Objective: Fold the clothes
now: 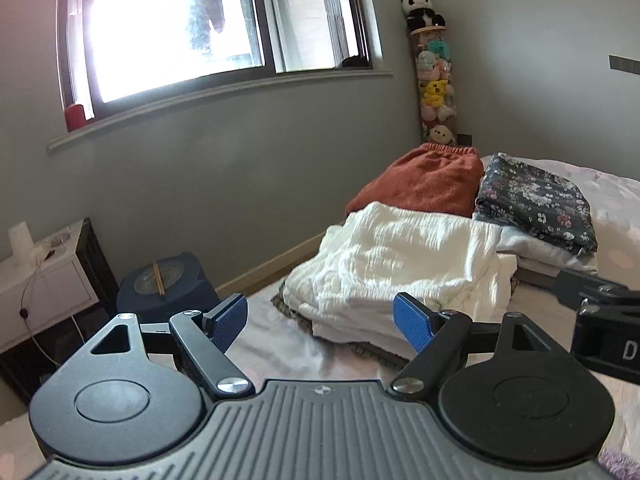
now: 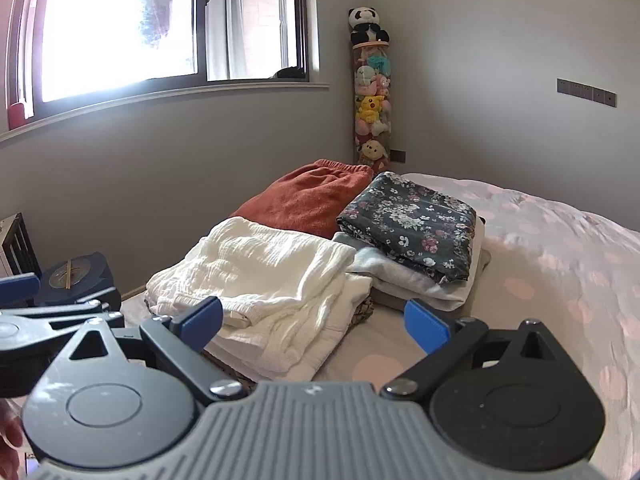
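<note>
**Both grippers spread and empty above folded stacks on the bed**

Nearest the left wrist camera, the left hand-held gripper (image 1: 320,320) has its blue-padded fingers (image 1: 227,321) spread wide with nothing between them, held above the bed (image 1: 280,344) just in front of the clothes. The right hand-held gripper (image 2: 316,326) is likewise spread apart and pinches nothing; its blue pads (image 2: 426,325) frame the near edge of the laundry. Each tool shows at the edge of the other's view, side by side and apart.

Just beyond the fingers lies the folded white crinkled garment (image 1: 400,256), topping a low stack on the pale, pink-dotted bedcover; a darker patterned piece peeks out beneath its near edge. Beside it on the right, touching, is a second stack: a dark floral garment (image 2: 412,220) folded on top of pale grey and white pieces (image 2: 400,276). Behind the white garment sits a rust-orange folded garment (image 2: 308,200) with an elastic waistband at its far edge, close to the wall.

Further off, in the room corner, stands a tall clear tube of plush toys (image 2: 372,108) with a panda (image 2: 365,24) on top. On the left, past the bed, are a dark blue stool-like object (image 1: 168,284) on the floor, a white bedside cabinet (image 1: 44,280), and a bright window (image 1: 172,28) above with a red cup (image 1: 75,117) on its sill.
</note>
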